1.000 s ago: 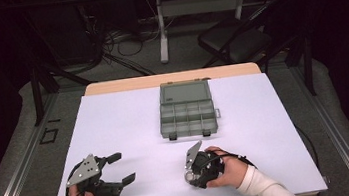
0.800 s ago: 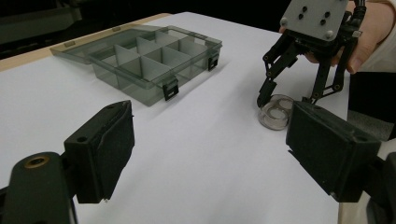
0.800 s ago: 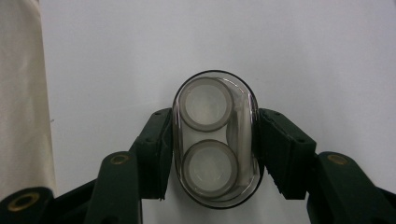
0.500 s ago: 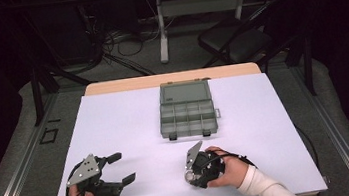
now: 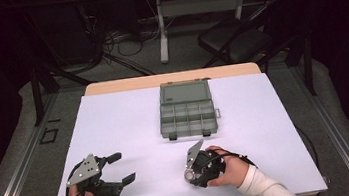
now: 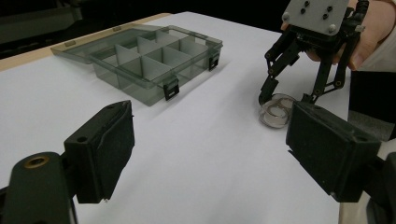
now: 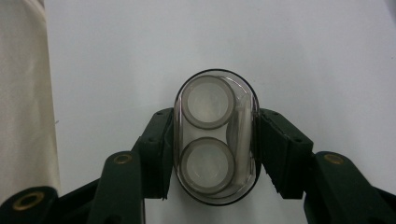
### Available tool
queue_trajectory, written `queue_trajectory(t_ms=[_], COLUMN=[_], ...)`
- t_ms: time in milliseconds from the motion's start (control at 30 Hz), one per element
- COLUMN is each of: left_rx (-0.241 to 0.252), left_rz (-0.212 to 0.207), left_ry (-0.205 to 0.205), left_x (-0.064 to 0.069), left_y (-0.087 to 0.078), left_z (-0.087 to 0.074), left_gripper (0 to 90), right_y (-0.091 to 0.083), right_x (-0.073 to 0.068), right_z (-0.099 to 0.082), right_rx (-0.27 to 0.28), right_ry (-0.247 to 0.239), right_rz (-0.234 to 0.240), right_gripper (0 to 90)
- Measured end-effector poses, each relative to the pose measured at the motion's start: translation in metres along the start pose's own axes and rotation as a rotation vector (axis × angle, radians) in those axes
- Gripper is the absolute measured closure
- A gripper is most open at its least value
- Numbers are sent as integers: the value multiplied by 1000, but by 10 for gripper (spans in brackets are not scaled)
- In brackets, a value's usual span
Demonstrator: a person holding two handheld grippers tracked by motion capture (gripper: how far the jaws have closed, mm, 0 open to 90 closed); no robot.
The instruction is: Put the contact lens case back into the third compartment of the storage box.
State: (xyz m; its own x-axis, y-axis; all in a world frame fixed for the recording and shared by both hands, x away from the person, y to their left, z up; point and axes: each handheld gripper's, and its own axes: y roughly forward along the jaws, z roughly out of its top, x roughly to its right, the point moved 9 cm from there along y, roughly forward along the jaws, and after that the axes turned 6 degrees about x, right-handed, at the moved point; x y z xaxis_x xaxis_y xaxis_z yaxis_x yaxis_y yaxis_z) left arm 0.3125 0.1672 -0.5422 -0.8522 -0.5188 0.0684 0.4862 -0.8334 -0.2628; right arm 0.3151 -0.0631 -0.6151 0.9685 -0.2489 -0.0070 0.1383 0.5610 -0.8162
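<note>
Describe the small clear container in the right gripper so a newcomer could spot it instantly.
On the white table, nearer the person than the open grey compartment box, the right gripper clamps a small clear oval case. It alone is transparent and holds two round white discs.

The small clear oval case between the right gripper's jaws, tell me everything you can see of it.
The clear oval case looks like transparent plastic with a dark rim. Inside it are two round white-grey discs, one beyond the other along its length, and a pale curved piece along one side. It lies flat on the white table, in front of the open compartment box and apart from it. The right gripper is shut on its two long sides, pads pressing; nothing else touches it.
</note>
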Motion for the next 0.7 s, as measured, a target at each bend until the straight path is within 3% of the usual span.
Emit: queue_trajectory(t_ms=[700], left_rx=[3], left_rz=[-2], left_ry=[-2], left_x=[0], left_y=[0], left_z=[0], left_gripper=[159], right_y=[-8], right_x=[5], right_z=[8], right_rx=[64], right_ry=[37], right_rz=[-29], right_gripper=[487])
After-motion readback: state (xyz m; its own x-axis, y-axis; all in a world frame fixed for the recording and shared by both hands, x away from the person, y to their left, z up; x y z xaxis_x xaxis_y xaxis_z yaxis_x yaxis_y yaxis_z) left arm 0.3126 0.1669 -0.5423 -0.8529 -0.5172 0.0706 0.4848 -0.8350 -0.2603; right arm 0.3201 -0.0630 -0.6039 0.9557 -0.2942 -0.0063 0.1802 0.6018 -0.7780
